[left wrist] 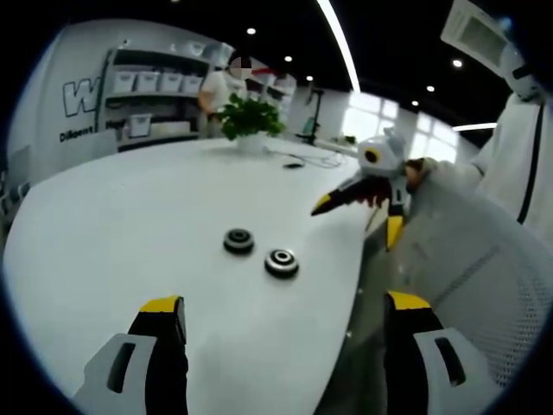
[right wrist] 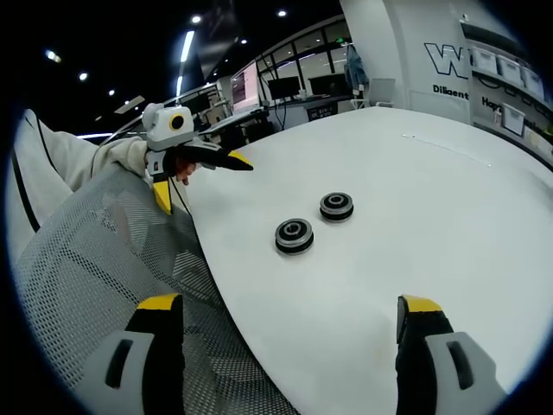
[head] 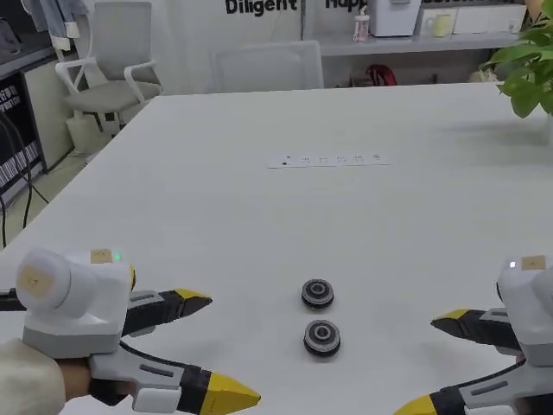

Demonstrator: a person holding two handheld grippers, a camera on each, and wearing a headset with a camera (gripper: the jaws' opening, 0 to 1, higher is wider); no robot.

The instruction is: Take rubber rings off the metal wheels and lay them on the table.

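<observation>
Two small metal wheels with black rubber rings around them lie flat on the white table (head: 259, 216), both rings still on. The far wheel (head: 318, 294) (left wrist: 239, 240) (right wrist: 336, 206) and the near wheel (head: 322, 337) (left wrist: 282, 262) (right wrist: 295, 234) sit close together, not touching. My left gripper (head: 225, 350) (left wrist: 285, 304) (right wrist: 205, 184) is open at the lower left, well left of the wheels. On the other side, my right gripper (head: 423, 363) (right wrist: 285, 303) (left wrist: 356, 223) is open at the lower right. Neither one holds or touches anything.
A flush socket strip (head: 328, 160) sits in the table's middle, beyond the wheels. A potted plant (head: 531, 69) stands at the far right edge. Grey chairs (head: 112, 60) stand behind the table. A mesh chair back (right wrist: 104, 259) is close to the near table edge.
</observation>
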